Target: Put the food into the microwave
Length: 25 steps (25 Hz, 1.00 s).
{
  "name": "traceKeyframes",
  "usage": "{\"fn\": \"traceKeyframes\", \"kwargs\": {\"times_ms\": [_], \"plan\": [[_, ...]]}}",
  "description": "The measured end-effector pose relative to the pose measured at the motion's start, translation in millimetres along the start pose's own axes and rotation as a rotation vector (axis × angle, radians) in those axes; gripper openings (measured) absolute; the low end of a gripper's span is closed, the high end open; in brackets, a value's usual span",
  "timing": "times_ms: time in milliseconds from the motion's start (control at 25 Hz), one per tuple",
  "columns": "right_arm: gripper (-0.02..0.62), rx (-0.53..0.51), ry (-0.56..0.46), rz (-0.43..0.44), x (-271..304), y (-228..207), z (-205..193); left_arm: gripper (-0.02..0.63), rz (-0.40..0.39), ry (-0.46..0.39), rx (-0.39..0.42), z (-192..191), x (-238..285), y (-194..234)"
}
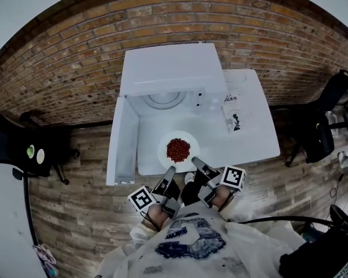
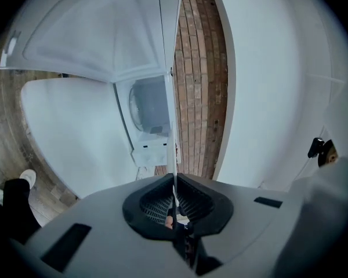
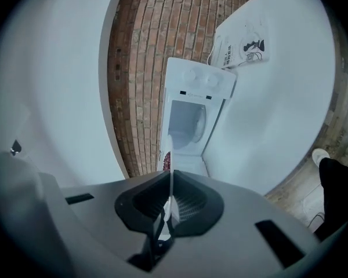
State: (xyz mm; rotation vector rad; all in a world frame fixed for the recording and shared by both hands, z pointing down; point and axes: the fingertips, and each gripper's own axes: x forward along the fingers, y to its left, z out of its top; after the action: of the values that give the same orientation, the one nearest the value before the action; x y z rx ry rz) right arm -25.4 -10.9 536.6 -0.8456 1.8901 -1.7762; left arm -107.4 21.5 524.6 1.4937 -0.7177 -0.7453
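The left gripper (image 1: 170, 171) and right gripper (image 1: 196, 163) were clamped on the plate (image 1: 163, 153) rim — seemingly evenly; best kept level, slid straight into the microwave (image 1: 168, 68).

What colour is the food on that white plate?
Dark reddish-brown; the food sits heaped on the plate, clearest in the head view.

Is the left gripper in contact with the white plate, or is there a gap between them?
Touching. In the left gripper view, the left gripper has its jaws closed on the rim of the white plate, seen edge-on.
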Motion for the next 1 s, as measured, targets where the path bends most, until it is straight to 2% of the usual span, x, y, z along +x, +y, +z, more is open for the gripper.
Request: {"fn": "traceKeyframes", "kwargs": {"times_ms": [600,720,1000], "plan": [[0.025,0.041,0.061,-0.047,75,-31,87,0.021,0.052,-0.04,-0.01,59,96,28],[0.025,0.087,0.077,-0.047,86,-43,97,0.021,0.07,-0.056,0.003,67,109,38],[0.025,0.089,0.108,-0.048,109,-51,113,0.021,0.089,-0.081,0.004,84,127,49]]}}
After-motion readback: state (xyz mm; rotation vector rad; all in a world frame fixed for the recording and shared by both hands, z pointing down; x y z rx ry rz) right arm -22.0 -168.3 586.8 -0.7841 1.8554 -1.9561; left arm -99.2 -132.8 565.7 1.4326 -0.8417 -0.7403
